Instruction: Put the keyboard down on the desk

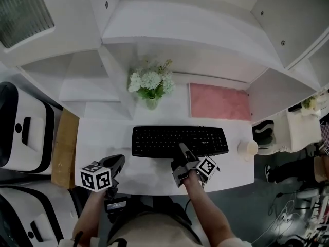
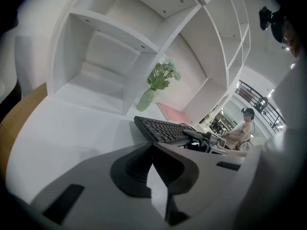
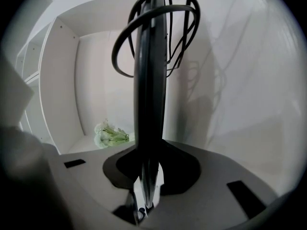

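The black keyboard [image 1: 180, 140] lies lengthwise across the middle of the white desk [image 1: 103, 133]. My right gripper [image 1: 183, 152] is shut on its front edge, right of centre. In the right gripper view the keyboard [image 3: 151, 80] runs edge-on between the jaws of that gripper [image 3: 149, 176], with its cable [image 3: 158, 13] looped at the far end. My left gripper [image 1: 115, 164] hovers over the desk's front left, apart from the keyboard, shut with nothing in it. In the left gripper view its jaws meet [image 2: 153, 159] and the keyboard [image 2: 160, 128] lies beyond, to the right. Whether the keyboard rests flat I cannot tell.
A vase of white flowers [image 1: 150, 84] stands behind the keyboard, with a pink mat [image 1: 218, 102] to its right. A pale cup [image 1: 248, 149] sits at the desk's right end. White shelves [image 1: 169, 30] rise at the back. A wooden panel [image 1: 64, 148] borders the desk's left edge.
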The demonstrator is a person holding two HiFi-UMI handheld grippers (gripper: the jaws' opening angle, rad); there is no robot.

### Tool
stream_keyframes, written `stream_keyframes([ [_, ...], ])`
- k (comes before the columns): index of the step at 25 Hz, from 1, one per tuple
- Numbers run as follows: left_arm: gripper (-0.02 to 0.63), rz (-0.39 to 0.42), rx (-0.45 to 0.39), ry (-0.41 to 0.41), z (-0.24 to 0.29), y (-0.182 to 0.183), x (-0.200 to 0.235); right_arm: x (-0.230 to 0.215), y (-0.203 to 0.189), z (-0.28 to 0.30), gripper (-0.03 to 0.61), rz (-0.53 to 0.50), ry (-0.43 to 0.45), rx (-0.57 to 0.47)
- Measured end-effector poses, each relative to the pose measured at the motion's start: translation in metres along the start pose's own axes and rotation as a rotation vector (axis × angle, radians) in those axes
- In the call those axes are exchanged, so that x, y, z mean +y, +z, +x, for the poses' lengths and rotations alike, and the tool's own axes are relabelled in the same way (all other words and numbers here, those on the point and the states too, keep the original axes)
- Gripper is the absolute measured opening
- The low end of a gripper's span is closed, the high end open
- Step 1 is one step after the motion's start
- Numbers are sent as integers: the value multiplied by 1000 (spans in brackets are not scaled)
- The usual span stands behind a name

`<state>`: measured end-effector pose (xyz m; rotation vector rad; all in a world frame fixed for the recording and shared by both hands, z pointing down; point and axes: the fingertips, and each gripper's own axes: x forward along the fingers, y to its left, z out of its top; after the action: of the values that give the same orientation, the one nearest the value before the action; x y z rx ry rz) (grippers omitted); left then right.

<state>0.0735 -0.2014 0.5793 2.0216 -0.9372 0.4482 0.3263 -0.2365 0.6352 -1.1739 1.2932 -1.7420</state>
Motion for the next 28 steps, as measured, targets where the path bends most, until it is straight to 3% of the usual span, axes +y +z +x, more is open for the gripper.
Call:
stream_keyframes([
  [10, 14, 42, -38, -18, -7, 12, -27, -9, -2, 12, 86, -4, -34, 31],
  [16, 14, -63, -54, -71, -18, 8, -33, -16, -1, 22, 86, 18, -41, 14],
  [28, 14, -16, -29, -68, -25, -9, -40, -30, 2, 21, 95, 4, -116, 27],
])
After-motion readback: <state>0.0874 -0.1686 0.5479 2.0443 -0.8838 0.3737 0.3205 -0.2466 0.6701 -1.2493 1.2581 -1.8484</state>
